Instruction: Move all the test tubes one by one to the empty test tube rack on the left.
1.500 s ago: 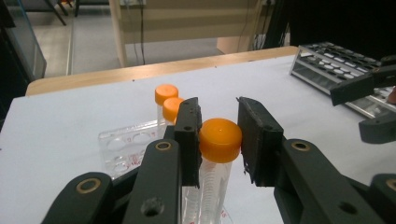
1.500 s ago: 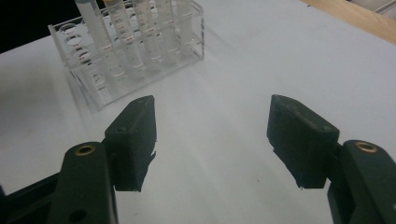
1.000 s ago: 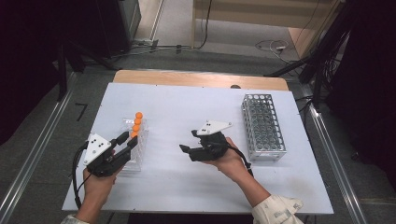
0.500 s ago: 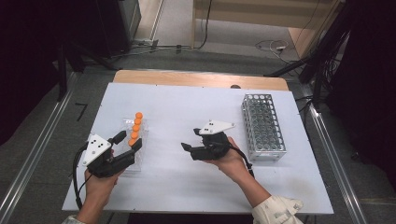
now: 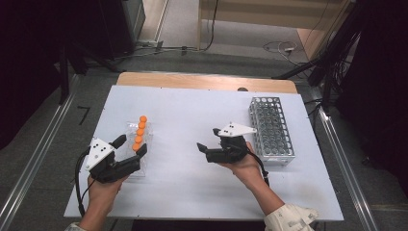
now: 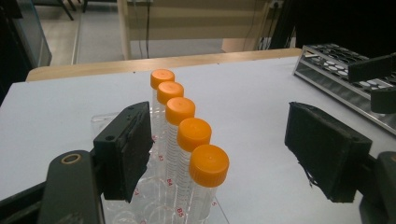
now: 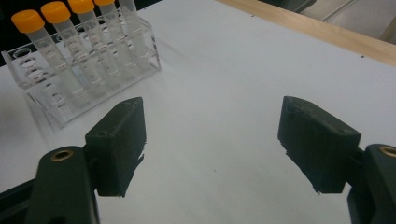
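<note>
Several clear tubes with orange caps (image 5: 139,132) stand in a row in a clear plastic rack (image 5: 131,129) at the table's left. My left gripper (image 5: 131,146) sits at the near end of that row, open. Its jaws have just been opening. In the left gripper view the nearest tubes (image 6: 208,163) stand between the jaws of the left gripper (image 6: 219,135), close to the left pad (image 6: 126,149), and neither pad presses on them. My right gripper (image 5: 208,138) hovers at mid-table and points left. Its jaws have also just been opening, and between them the right gripper (image 7: 210,140) has only bare table.
A metal wire tube rack (image 5: 271,130) stands at the right of the white table top (image 5: 192,106), just beyond the right hand. In the right gripper view the clear rack (image 7: 93,70) lies ahead to the left. A wooden strip (image 5: 207,81) runs along the far edge.
The left gripper's jaws have spread apart around the near end of the tube row. The right gripper's jaws have widened a little. Both hands have stayed about where they were.
</note>
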Tool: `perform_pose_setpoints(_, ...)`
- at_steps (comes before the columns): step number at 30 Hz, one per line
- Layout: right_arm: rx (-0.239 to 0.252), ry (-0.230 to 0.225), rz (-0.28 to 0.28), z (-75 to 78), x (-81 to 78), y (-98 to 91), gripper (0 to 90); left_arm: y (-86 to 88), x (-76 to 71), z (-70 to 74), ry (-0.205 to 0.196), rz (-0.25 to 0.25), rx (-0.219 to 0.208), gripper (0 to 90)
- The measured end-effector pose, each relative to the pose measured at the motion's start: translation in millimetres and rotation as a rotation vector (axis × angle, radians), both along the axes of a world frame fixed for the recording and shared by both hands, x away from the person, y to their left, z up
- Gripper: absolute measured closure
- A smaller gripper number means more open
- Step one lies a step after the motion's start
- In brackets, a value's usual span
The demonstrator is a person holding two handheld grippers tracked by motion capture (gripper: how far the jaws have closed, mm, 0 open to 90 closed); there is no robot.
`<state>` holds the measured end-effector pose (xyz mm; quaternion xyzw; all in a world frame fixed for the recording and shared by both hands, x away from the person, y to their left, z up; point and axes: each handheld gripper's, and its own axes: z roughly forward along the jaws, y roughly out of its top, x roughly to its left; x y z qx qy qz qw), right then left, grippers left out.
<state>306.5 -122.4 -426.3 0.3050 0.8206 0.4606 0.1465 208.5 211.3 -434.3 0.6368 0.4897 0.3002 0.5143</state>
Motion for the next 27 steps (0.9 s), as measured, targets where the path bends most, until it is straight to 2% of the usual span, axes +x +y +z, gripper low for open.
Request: perform_pose_setpoints(27, 0.014, -0.009, -0.051, 4.4, -2.2, -29.4, 22.3, 3.3, 1.1, -0.9, 0.007, 0.014, -0.014, 22.3)
